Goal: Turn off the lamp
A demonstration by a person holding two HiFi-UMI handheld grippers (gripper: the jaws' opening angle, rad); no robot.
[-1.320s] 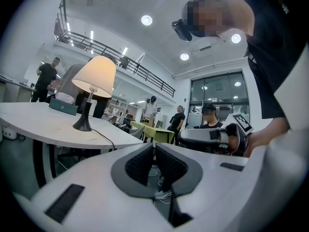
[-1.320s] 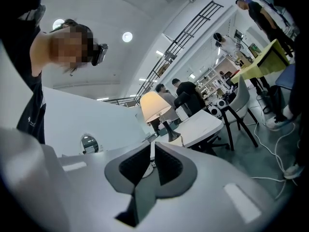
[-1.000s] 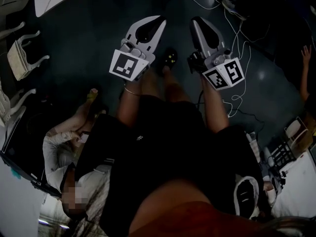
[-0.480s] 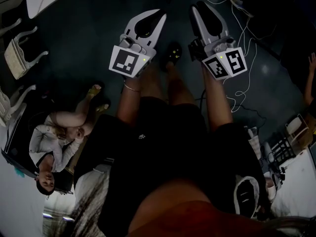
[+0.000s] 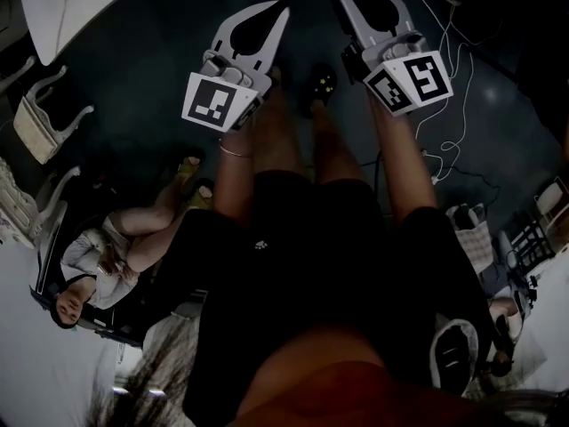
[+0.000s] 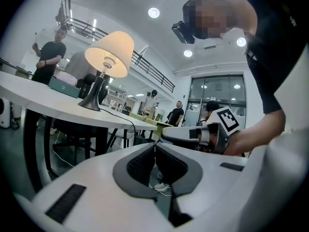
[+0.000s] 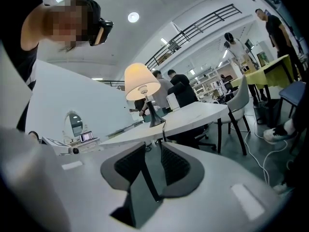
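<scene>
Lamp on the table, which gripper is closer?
Left, probably. From the left gripper the lamp looks larger, up-left of its jaws; from the right gripper, whose empty jaws have just been opening, it looks smaller, straight ahead. Neither touches it.

Right gripper (image 7: 153,146) forward, jaws newly apart, empty.

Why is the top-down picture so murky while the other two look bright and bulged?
Head view: underexposed, with the floor nearly black and detail lost. Left gripper view: bright under the ceiling lights, the lamp shade glowing, a wide-angle lens curving the table edge, corners black. Right gripper view: equally bright, the railing bowed by the same kind of lens.
</scene>
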